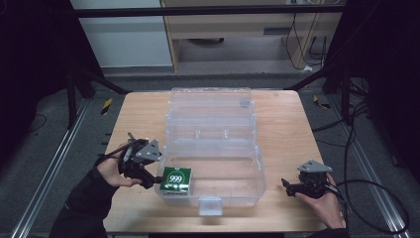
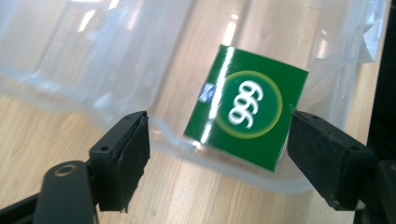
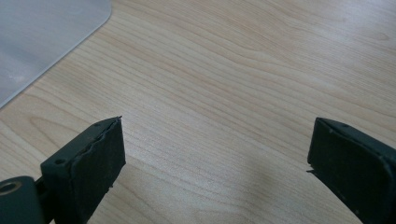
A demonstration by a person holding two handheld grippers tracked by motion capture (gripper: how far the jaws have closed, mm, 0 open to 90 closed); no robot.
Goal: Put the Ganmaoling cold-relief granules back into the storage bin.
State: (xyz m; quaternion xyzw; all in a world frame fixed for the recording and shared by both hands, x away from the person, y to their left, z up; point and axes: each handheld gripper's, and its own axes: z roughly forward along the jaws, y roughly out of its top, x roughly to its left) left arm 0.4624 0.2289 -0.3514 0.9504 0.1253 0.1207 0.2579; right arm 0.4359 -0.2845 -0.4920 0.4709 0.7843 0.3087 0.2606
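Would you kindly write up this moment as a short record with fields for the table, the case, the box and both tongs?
table: pale wood
case: clear plastic, lid open and laid back, in the middle of the table
box: green, marked 999, at the case's near left corner, inside it as far as the views tell
left tongs: open, jaws either side of the box, one jaw apart from it; contact at the other cannot be told
right tongs: open, holding nothing, over bare table right of the case
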